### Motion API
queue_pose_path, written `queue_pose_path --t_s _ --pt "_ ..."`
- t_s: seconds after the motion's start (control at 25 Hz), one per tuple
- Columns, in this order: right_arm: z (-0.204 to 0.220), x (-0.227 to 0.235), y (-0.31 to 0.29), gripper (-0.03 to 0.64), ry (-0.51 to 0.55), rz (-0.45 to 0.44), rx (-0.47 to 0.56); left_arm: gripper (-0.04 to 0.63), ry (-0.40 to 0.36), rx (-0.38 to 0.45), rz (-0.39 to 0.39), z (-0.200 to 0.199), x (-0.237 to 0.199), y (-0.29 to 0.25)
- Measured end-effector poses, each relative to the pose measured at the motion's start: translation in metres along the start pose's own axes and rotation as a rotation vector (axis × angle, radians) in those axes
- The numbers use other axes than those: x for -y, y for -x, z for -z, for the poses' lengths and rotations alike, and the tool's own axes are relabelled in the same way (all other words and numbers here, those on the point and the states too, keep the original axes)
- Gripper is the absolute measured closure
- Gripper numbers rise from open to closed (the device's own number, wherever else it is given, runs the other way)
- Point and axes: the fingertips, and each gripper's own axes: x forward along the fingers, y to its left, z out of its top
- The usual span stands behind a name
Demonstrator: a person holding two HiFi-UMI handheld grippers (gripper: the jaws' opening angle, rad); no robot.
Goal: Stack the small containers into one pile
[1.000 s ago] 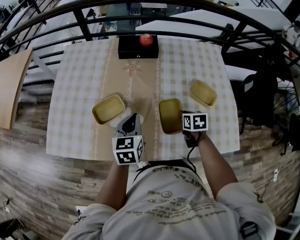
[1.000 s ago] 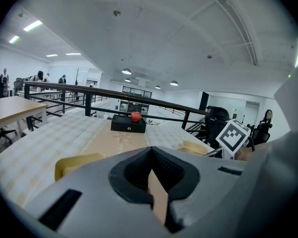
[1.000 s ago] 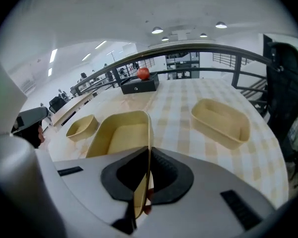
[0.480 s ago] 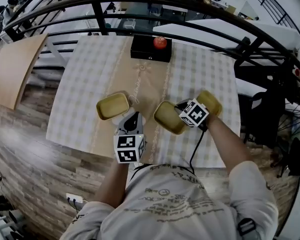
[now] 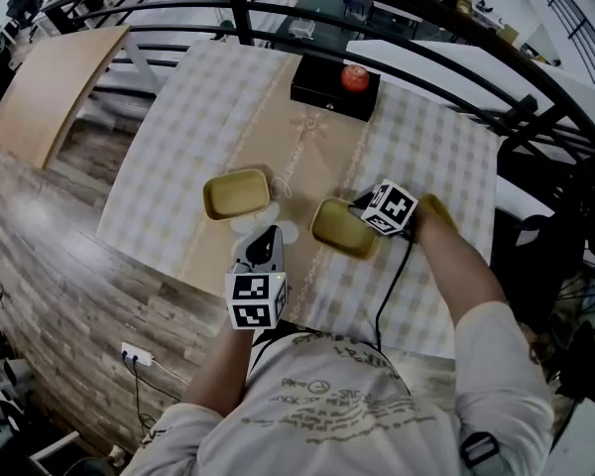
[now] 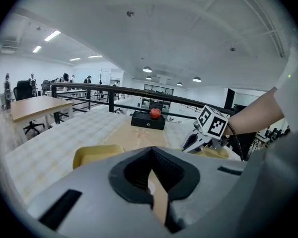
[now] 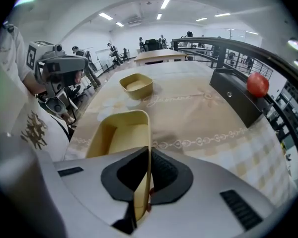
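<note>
My right gripper [image 5: 361, 206] has its fingers clenched on the thin, smooth wall of a yellow plastic tub [image 5: 339, 228] with round corners, at the near middle of the desk [image 5: 183, 132] with its checked cloth. My left gripper [image 5: 269, 234] has its fingers pressed together, holding nothing. A second tub [image 5: 236, 194] sits just past it. A second ago my right gripper pointed straight ahead. Now it has rolled over sideways.

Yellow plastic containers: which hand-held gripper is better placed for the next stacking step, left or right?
Right. The right hand-held gripper is shut on the wall of one yellow rectangular plastic container; the left hand-held gripper holds none.
</note>
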Motion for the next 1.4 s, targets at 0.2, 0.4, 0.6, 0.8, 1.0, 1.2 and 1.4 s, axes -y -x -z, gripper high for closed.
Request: queue_pose_path --t_s 0.2,0.4,0.6,0.8,1.0,1.2,1.4 --pt "0.001 0.009 -0.016 0.609 0.038 -0.044 -0.01 0.592 0.025 -0.041 -0.061 0.021 -0.006 0.002" --pt "0.0 0.015 -0.03 0.609 0.06 -0.06 -0.018 0.592 0.037 -0.057 -0.099 0.031 -0.007 0.002" --pt "0.001 0.017 -0.038 0.607 0.051 -0.035 -0.01 0.592 0.043 -0.063 -0.121 0.035 -0.008 0.003" --pt "0.003 0.018 -0.042 0.538 0.072 -0.014 -0.039 0.592 0.043 -0.057 -0.12 0.032 -0.007 0.002" --pt "-0.003 0.023 -0.032 0.508 0.04 0.041 0.02 0.592 0.034 -0.044 -0.106 0.028 -0.004 0.001" --pt "-0.02 0.035 0.006 0.535 -0.02 0.183 0.182 0.592 0.014 -0.019 -0.068 0.013 0.003 -0.001" --pt "-0.024 0.038 0.063 0.612 -0.19 0.37 0.409 0.592 -0.015 0.014 -0.01 -0.003 0.02 -0.003"
